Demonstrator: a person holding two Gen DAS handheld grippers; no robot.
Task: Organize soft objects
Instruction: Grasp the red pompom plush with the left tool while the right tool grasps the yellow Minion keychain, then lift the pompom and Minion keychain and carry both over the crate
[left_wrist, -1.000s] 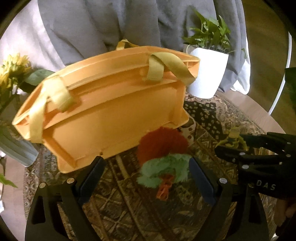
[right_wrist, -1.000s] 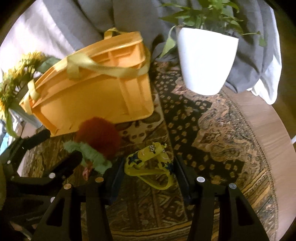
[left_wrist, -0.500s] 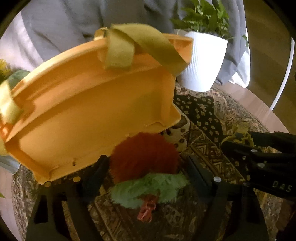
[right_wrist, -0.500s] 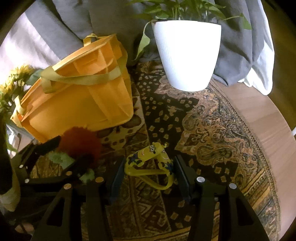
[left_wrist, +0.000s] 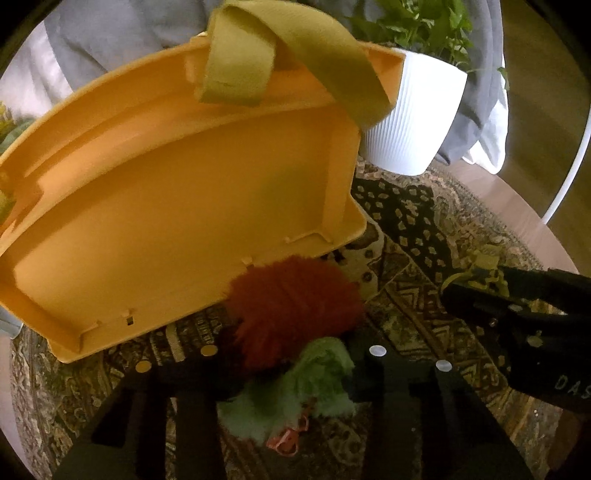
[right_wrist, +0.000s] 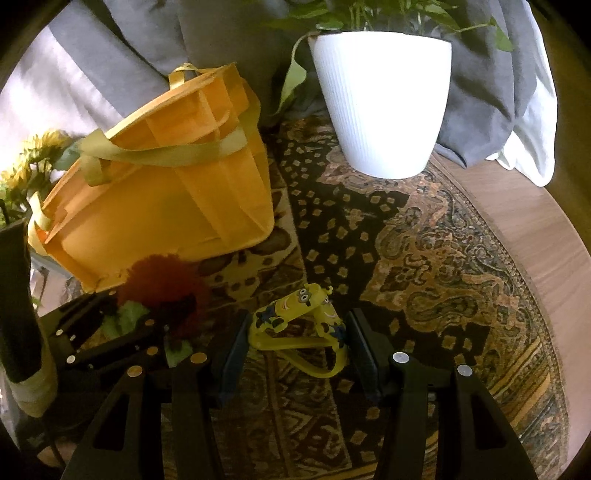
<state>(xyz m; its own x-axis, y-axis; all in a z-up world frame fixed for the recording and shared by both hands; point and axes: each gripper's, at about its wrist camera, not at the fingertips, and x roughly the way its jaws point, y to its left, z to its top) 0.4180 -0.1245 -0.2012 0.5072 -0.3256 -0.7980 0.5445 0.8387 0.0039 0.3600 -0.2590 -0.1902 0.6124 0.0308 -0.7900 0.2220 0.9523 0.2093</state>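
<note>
The left tongs (left_wrist: 291, 365) are closing around the red-and-green plush toy (left_wrist: 295, 325) lying on the patterned rug (left_wrist: 424, 236), just below the orange fabric bag (left_wrist: 177, 206) beside a white plant pot (left_wrist: 417, 122).

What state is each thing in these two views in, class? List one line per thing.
Left tongs: closing around the red and green plush toy.
Right tongs: shut on the yellow cartoon-figure toy.
Orange storage bag: open-topped, tilted, on the patterned rug.
White plant pot: upright.

The orange bag (right_wrist: 159, 206) and white pot (right_wrist: 384, 103) wall the back; the rug (right_wrist: 443, 258) rightward lies open.
</note>
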